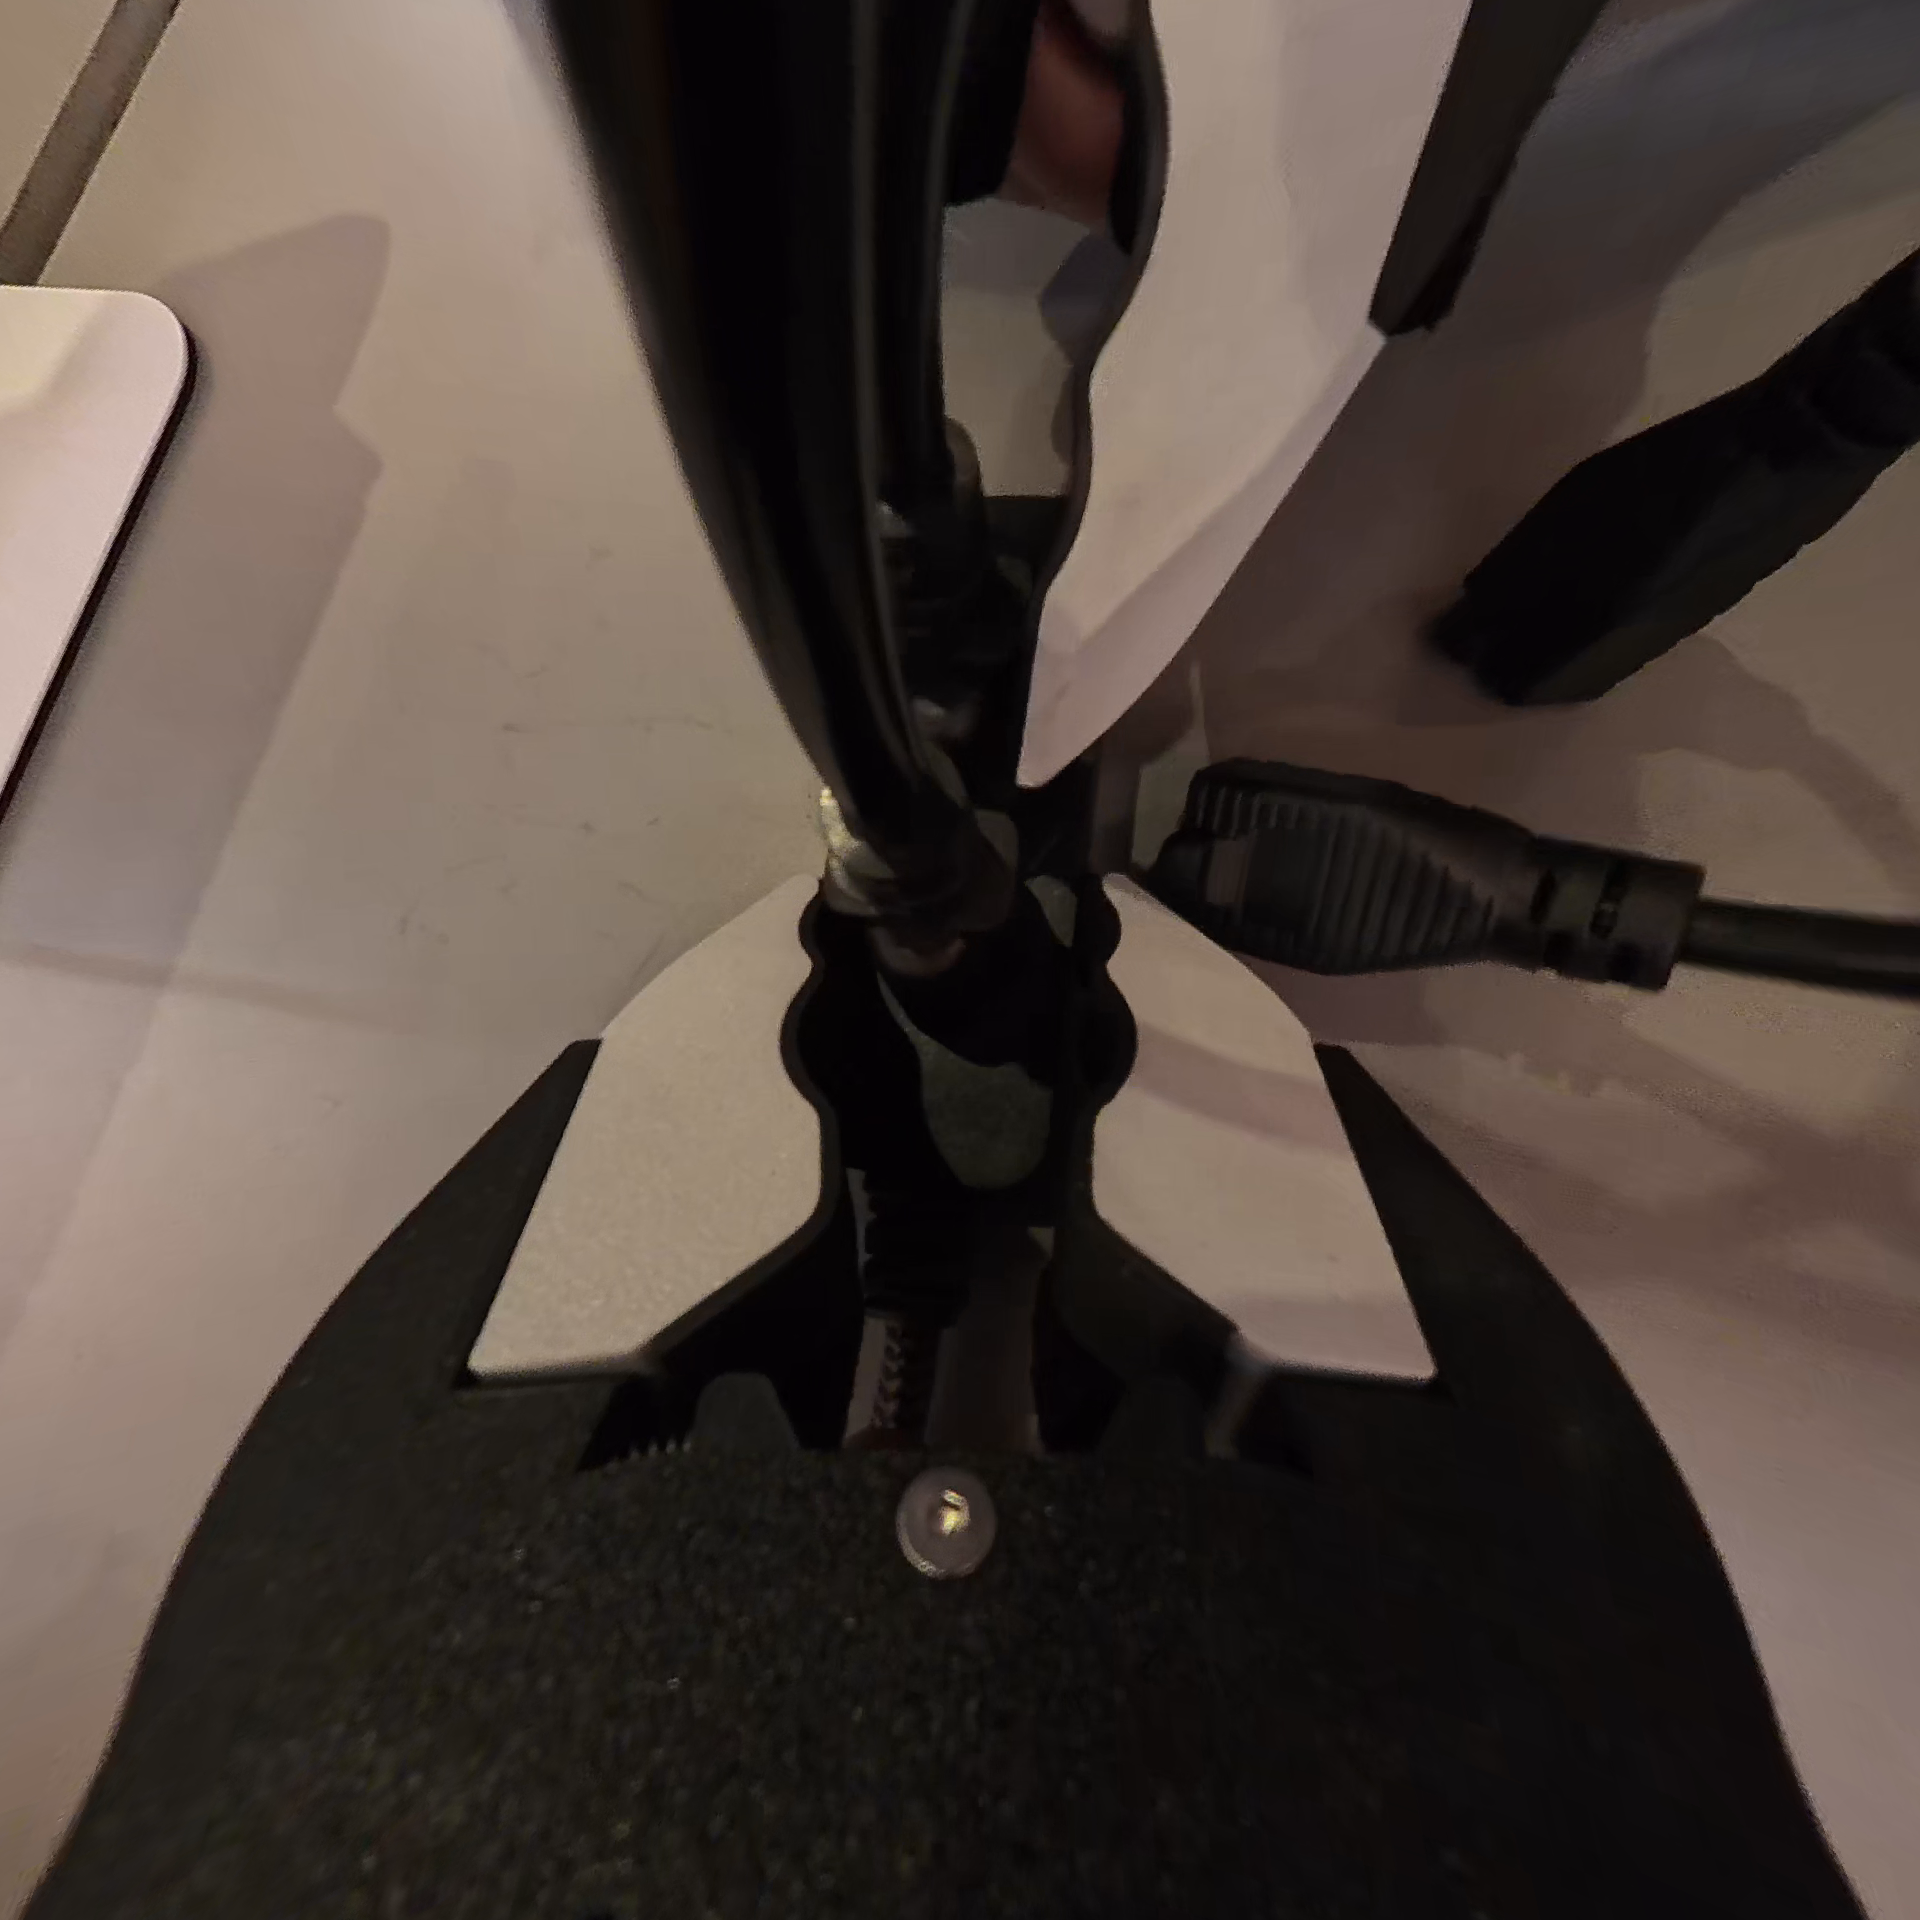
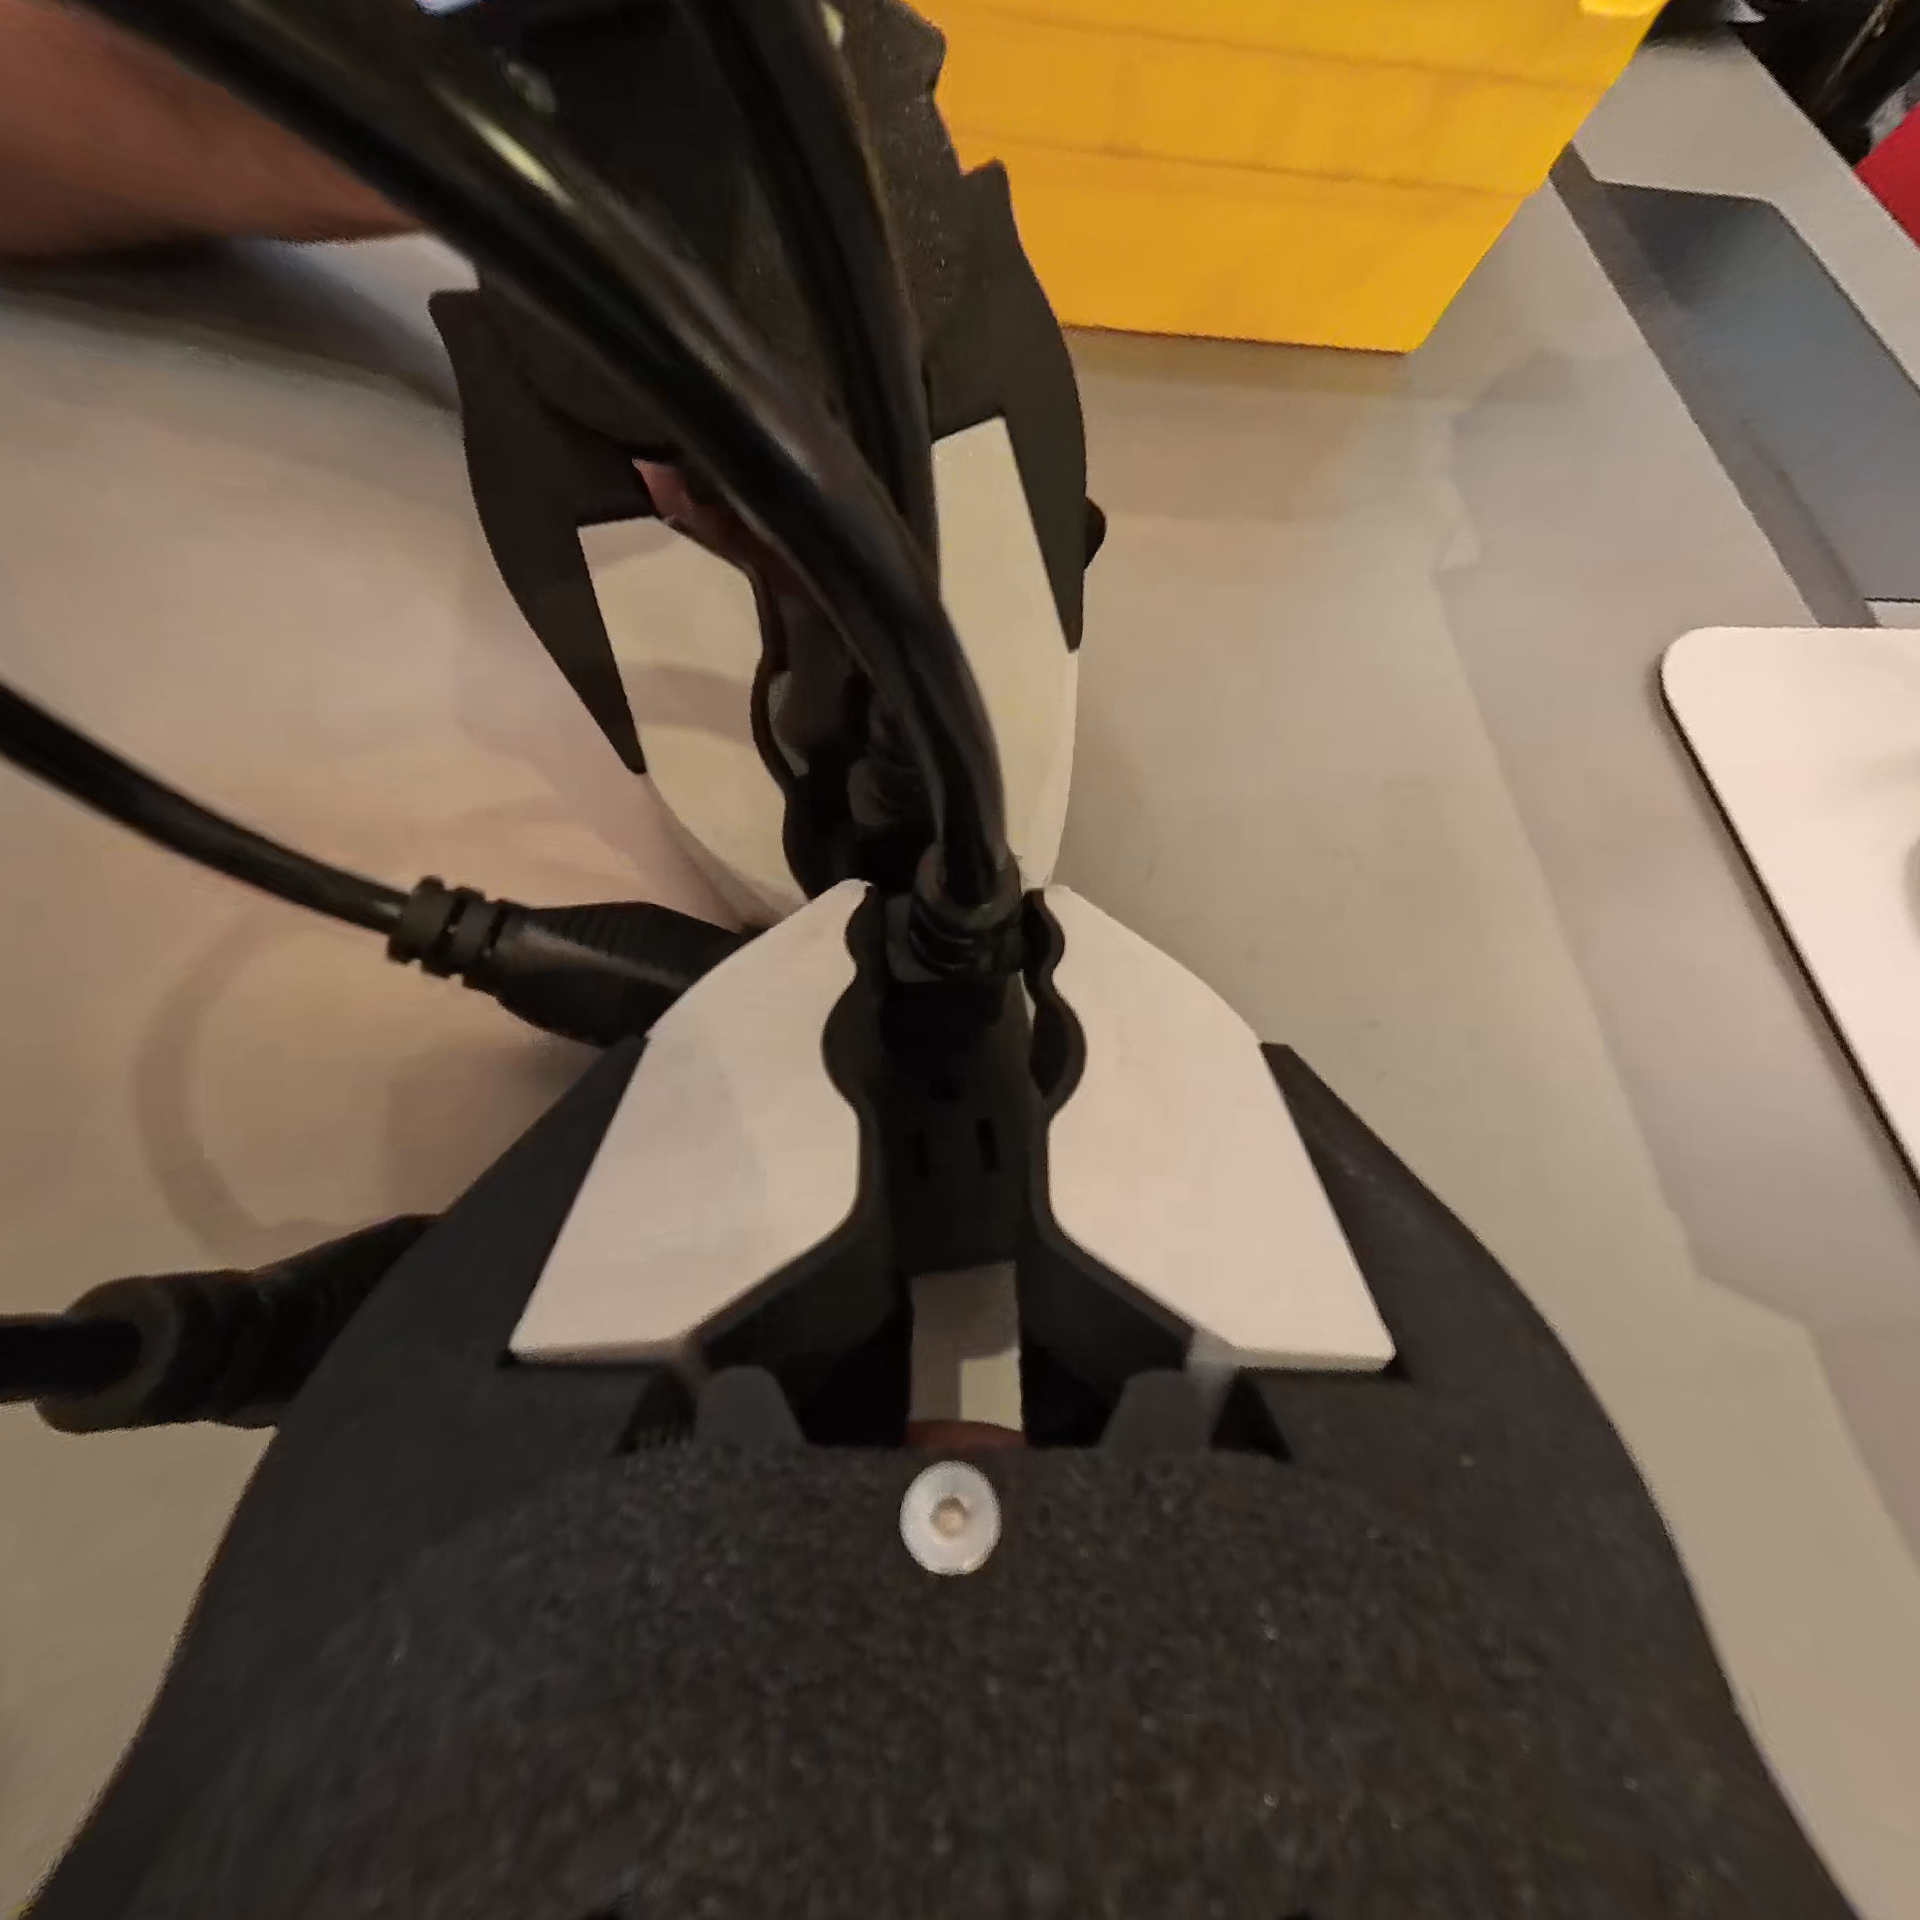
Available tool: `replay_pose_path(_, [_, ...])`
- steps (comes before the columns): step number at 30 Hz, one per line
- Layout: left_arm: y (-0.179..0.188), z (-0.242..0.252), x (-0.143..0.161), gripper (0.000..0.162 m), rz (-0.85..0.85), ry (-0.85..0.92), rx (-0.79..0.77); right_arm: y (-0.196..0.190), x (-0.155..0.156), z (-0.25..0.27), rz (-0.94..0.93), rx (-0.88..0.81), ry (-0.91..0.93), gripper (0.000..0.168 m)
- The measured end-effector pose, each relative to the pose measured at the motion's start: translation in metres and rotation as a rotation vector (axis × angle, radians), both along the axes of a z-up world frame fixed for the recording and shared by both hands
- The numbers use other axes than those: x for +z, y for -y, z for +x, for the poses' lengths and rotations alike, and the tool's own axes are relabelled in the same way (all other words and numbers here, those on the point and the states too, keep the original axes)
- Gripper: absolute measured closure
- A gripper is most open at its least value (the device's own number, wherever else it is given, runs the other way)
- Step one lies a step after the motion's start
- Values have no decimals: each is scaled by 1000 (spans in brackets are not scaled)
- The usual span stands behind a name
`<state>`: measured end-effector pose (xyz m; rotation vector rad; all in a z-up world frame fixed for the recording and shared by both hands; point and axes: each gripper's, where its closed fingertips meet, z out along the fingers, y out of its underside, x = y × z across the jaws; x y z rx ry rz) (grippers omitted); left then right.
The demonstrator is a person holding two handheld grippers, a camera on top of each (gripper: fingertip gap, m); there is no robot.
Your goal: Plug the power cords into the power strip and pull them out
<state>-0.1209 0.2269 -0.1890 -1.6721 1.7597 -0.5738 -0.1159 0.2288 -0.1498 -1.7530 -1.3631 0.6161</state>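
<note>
The left gripper (image 1: pixel 951 914) is clamped on a black power strip (image 1: pixel 956 1101), its white fingers (image 1: pixel 696 1122) closed against both sides. A bundle of black cords (image 1: pixel 790 436) rises from the strip toward the far edge. To the right, a ribbed black plug (image 1: pixel 1382 883) lies on the pale table (image 1: pixel 416 727), its cable trailing off right. A white board (image 1: pixel 73 499) sits at far left; the right gripper (image 1: pixel 1174 499) faces in, fingertip to fingertip.

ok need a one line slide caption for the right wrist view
Right gripper shut on a black power strip, meeting the left gripper beside a yellow bin.
</note>
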Motion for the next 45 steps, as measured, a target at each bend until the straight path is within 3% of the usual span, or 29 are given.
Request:
replay_pose_path(8, [0,0,0,116,-5,-5,0,-1,0,-5,21,-11,76,143])
replay_pose_path(18, [0,1,0,116,-12,-1,5,-1,1,0,-60,-5,1,143])
replay_pose_path(37, [-1,0,0,116,8,-3,7,-3,1,-4,-29,-34,86,144])
replay_pose_path(45, [-2,1,0,117,11,-8,12,-3,1,-3,-61,-34,39,143])
